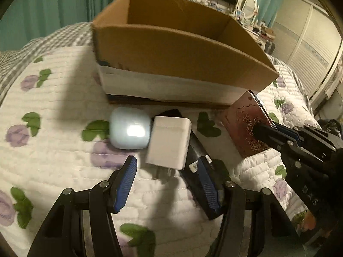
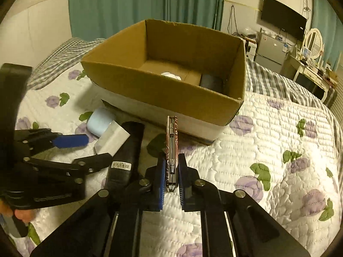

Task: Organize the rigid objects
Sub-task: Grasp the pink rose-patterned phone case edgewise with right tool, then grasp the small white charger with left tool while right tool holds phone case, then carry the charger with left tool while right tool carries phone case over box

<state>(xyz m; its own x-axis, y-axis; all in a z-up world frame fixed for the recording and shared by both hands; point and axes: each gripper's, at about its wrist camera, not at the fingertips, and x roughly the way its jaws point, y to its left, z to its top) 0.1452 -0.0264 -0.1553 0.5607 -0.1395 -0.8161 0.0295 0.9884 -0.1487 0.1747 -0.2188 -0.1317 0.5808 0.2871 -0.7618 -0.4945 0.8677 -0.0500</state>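
Note:
An open cardboard box (image 1: 175, 53) stands on the quilted bed; it also shows in the right wrist view (image 2: 163, 87), holding a white object (image 2: 171, 76) and a dark object (image 2: 211, 82). In front of it lie a pale blue case (image 1: 129, 129), a white charger (image 1: 169, 142) and a black remote (image 1: 198, 160). My left gripper (image 1: 168, 184) is open, hovering around the charger. My right gripper (image 2: 171, 177) is shut on a phone in a red floral case (image 2: 171, 147), held on edge; the phone also shows in the left wrist view (image 1: 246, 124).
The floral quilt (image 2: 268, 150) spreads to the right of the box. A striped blanket (image 2: 274, 81) lies behind. A dresser with a mirror (image 2: 313, 42) and a TV (image 2: 283, 19) stand at the far wall.

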